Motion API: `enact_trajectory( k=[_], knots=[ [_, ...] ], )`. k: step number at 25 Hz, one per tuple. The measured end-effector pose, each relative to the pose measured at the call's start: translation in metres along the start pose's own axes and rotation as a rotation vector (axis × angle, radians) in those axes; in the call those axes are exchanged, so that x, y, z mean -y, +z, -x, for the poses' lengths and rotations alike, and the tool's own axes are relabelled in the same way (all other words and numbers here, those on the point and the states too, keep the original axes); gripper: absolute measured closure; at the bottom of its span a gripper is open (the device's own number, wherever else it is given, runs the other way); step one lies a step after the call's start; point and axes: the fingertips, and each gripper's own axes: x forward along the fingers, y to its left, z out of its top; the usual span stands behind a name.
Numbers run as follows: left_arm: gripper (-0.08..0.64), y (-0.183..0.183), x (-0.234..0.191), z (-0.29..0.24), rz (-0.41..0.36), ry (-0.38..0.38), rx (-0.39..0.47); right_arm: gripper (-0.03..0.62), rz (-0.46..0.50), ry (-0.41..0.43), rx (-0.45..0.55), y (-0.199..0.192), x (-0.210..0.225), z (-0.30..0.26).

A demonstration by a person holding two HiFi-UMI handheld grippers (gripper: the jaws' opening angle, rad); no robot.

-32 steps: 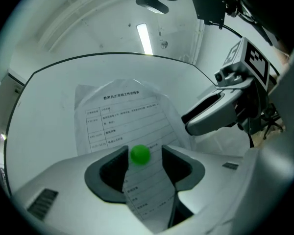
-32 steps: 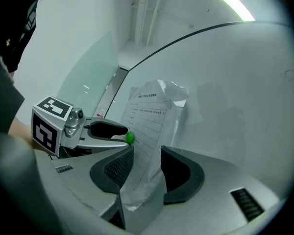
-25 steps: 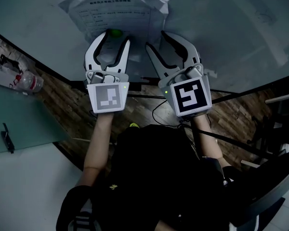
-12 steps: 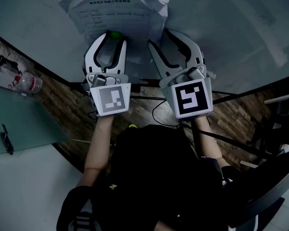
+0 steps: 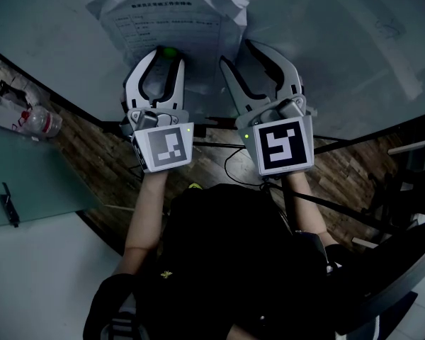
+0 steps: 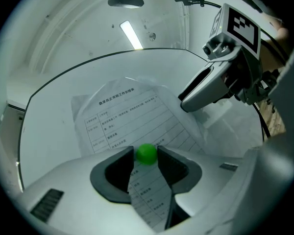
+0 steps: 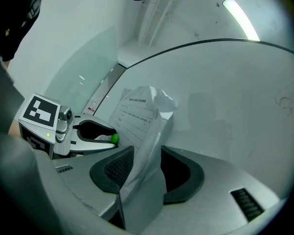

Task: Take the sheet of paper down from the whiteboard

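Left gripper [image 5: 169, 57] jaws just been closing, now clamped on green magnet [image 6: 147, 153] pinning sheet of paper [image 6: 125, 114] to whiteboard [image 5: 340, 41]. Right gripper [image 7: 146, 155] jaws apart, sheet's crumpled right edge between them. Left of whiteboard: glass worktop [image 5: 28, 183] with bottle [image 5: 40, 121]; wood floor [image 5: 103, 154] below.

creased paper sheet [image 5: 171, 21], glossy smooth whiteboard [image 5: 326, 48]

Left gripper [image 6: 147, 156], jaws just closing onto green magnet [image 6: 147, 153] atop printed sheet [image 6: 127, 116] on whiteboard [image 6: 59, 99]
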Motion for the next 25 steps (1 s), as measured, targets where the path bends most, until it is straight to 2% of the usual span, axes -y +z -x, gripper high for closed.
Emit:
enact_trajectory(
  k=[10,25],
  knots=[
    [0.442,0.0,0.002,0.0,0.008,-0.008,0.009,0.436,0.033,-0.02,0.025,0.014,0.007,-0.001],
    [0.442,0.0,0.001,0.001,0.039,-0.026,0.022,0.448,-0.021,0.024,0.018,0.013,-0.005,-0.01]
  ],
)
